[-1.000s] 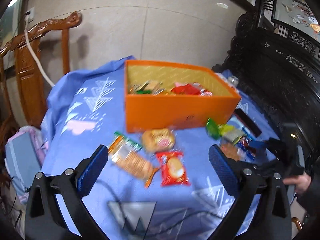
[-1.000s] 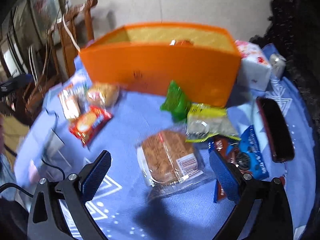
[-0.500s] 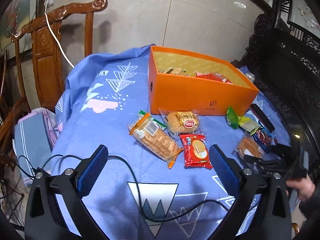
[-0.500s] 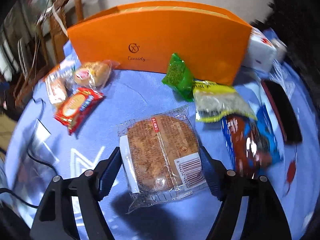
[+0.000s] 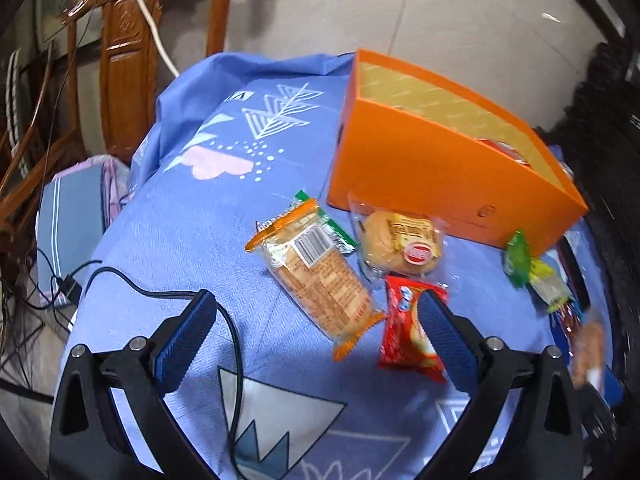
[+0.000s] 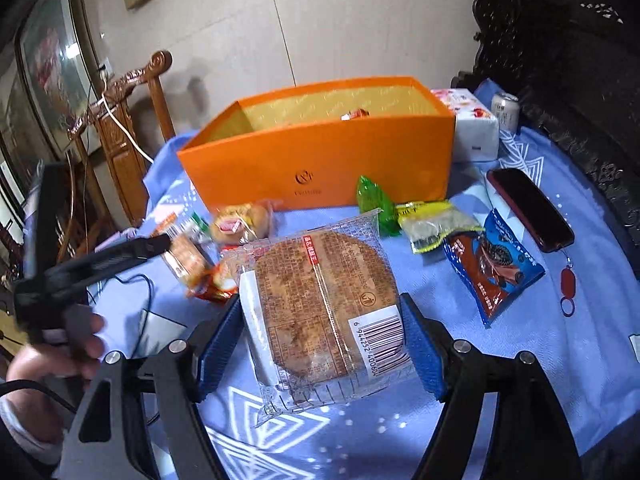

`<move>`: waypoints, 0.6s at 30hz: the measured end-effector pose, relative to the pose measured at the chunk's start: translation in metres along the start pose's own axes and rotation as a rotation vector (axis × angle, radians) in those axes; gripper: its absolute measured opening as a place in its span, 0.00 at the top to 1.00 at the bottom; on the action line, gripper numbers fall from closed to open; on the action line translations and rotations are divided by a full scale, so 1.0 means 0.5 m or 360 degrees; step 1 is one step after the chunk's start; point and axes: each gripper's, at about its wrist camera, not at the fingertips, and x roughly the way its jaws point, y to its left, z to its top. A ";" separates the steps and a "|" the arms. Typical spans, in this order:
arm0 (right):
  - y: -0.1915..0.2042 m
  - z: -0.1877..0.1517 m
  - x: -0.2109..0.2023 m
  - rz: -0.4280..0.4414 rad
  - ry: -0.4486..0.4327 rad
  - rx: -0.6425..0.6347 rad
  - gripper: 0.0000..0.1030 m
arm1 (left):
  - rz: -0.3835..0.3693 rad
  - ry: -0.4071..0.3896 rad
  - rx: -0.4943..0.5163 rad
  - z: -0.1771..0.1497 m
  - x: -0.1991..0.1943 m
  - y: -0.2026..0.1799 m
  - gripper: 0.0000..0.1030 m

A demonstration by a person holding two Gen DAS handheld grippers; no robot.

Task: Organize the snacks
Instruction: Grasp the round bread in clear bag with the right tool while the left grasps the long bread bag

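We see the orange box (image 6: pixel 320 168) on the bench (image 6: pixel 560 360) holding a few wrappers. Our right tongs (image 6: pixel 322 332), spread a second ago, now pinch the round biscuit pack (image 6: pixel 320 304), lifted. Our left tongs (image 5: pixel 316 332) hang spread, lower over the cracker pack (image 5: pixel 320 280).

Crowded ground before the box
Loose packets (image 5: pixel 322 272) lay along the orange box (image 6: pixel 320 168) front; bare cloth (image 5: pixel 200 232) stayed open leftward; cable (image 5: pixel 224 320) crossed it.

Blue patterned tablecloth (image 6: pixel 560 380), orange box (image 6: pixel 320 168), loose snack pkts, black cable (image 5: pixel 168 292), phone probably (image 6: pixel 528 208)
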 end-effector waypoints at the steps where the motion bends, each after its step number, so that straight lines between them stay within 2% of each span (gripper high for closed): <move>1: 0.001 0.003 0.000 0.0010 -0.0002 0.0003 0.25 | 0.0011 0.0013 -0.0014 0.000 0.009 0.000 0.04; 3: 0.003 0.006 0.000 0.0024 -0.0003 0.0002 0.25 | 0.0038 0.0042 -0.0039 0.002 0.028 0.000 0.04; 5: 0.005 0.004 0.001 0.0030 -0.0010 -0.0003 0.25 | 0.0065 0.0061 -0.0047 0.005 0.045 -0.004 0.10; 7: 0.007 0.001 0.004 0.0031 -0.0005 -0.0014 0.25 | 0.0095 0.0084 -0.0067 0.008 0.066 -0.008 0.20; 9: 0.003 0.000 0.010 0.0053 0.0011 0.0003 0.25 | 0.0111 0.0110 -0.0099 0.010 0.081 -0.008 0.21; 14: -0.005 -0.004 0.018 0.0067 0.0031 0.0011 0.25 | 0.0103 0.0165 -0.0120 0.009 0.123 -0.011 0.38; 16: -0.007 -0.004 0.021 0.0066 0.0033 0.0014 0.25 | 0.0087 0.0164 -0.0097 0.009 0.127 -0.013 0.52; 18: -0.008 -0.004 0.024 0.0065 0.0036 0.0020 0.25 | 0.0056 0.0160 -0.0077 0.005 0.129 -0.012 0.60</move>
